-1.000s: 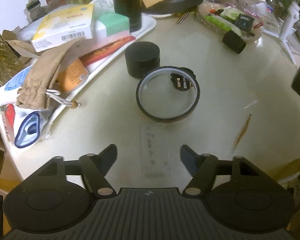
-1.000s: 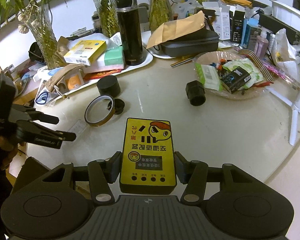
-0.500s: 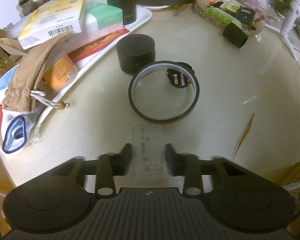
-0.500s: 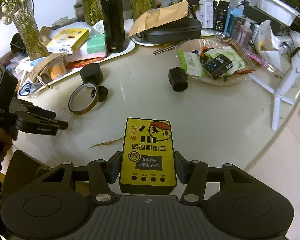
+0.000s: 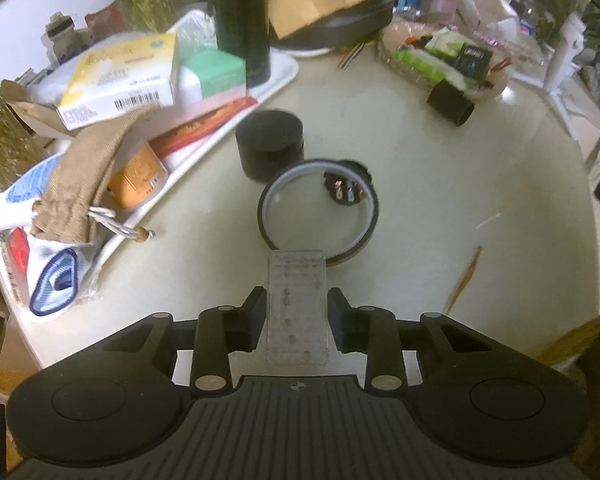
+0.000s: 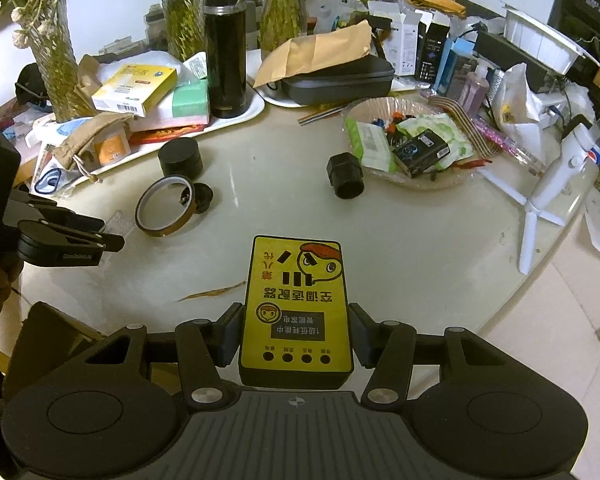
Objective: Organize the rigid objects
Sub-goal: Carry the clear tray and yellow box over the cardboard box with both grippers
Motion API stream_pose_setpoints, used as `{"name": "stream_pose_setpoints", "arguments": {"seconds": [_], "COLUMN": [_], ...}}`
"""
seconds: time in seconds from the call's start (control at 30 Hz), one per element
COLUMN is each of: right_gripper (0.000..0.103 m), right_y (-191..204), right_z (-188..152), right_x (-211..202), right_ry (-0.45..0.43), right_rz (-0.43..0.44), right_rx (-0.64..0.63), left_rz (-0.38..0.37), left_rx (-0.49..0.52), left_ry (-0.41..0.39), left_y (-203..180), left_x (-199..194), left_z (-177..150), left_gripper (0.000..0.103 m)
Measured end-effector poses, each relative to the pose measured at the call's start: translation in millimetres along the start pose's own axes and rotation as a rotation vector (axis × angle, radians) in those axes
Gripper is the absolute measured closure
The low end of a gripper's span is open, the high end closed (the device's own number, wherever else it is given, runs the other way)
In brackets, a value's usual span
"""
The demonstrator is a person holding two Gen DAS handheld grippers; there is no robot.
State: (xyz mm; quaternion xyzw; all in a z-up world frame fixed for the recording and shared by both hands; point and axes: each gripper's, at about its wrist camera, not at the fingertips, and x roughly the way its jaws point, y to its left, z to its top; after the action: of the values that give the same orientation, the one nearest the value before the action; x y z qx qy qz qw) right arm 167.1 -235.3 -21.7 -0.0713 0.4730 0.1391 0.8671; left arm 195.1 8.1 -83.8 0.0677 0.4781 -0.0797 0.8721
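The left tool (image 5: 297,316) pinches a slippery clear plastic piece (image 5: 297,304) and the right tool (image 6: 296,334) grips a yellow remote (image 6: 296,308), and either could slip and drop by the table's (image 5: 440,208) near edge.

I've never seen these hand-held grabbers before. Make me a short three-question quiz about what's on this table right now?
1. True or false: the left gripper holds a clear plastic piece.
2. What is the right gripper shut on? A) tape roll B) yellow card C) black flask
3. What black thing stands just behind the tape roll?

Key: 1 true. 2 B, the yellow card. 3 The round black container.
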Motion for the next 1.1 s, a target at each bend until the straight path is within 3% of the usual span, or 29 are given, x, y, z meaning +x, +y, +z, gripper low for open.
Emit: {"name": "stream_pose_setpoints", "arguments": {"seconds": [0.43,1.1], "right_gripper": [0.045,0.045], "right_y": [13,22], "right_z": [5,-18], "right_x": [-19,-32], "right_ry": [-0.031,-0.007], "right_rz": [0.138,0.19], "right_rx": [0.033,0.045], "left_rz": [-0.083,-0.171], "left_rx": [-0.007,0.012], "left_ry": [-0.086,-0.075], "left_y": [-15,-38], "left_x": [-61,-118], "left_z": [-2,-38], "left_gripper": [0.07,0.07]}}
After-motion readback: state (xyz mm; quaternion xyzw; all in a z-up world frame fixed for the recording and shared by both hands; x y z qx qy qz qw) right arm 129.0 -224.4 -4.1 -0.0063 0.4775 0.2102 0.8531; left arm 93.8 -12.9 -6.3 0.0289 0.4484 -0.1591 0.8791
